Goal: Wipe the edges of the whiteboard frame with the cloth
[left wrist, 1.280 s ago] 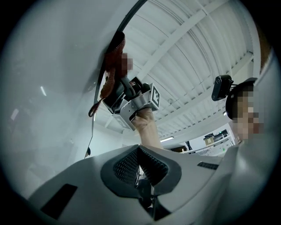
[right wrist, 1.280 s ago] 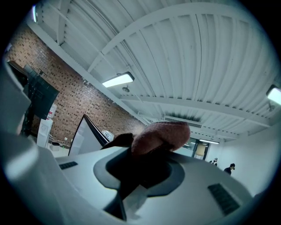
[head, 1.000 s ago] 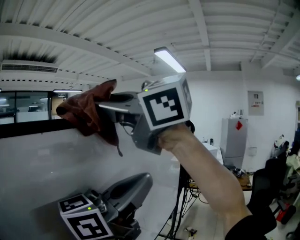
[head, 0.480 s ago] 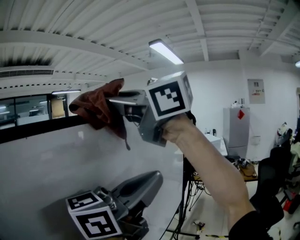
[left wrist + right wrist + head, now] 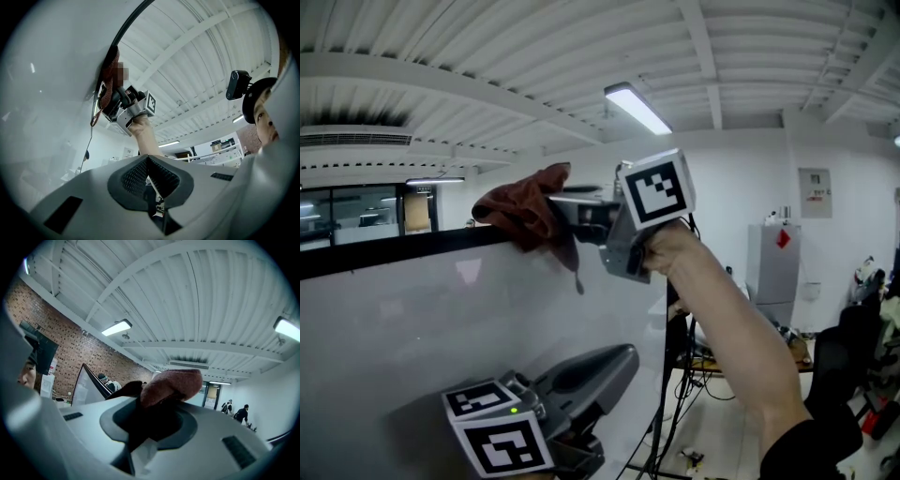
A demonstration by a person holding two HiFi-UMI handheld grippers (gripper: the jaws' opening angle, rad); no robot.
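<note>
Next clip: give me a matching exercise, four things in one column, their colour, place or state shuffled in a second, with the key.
Things
1. cloth
2. left gripper
3. right gripper
4. whiteboard frame

Descriptions
A. black strip running along the top
B. shut with nothing between the jaws, held low
C. raised high, clamped on fabric
D. reddish-brown, bunched up

Pairs: 1-D, 2-B, 3-C, 4-A

Two tongs [image 5: 570,212] [image 5: 626,358]; one cloth [image 5: 523,210]; one whiteboard [image 5: 394,319].
</note>
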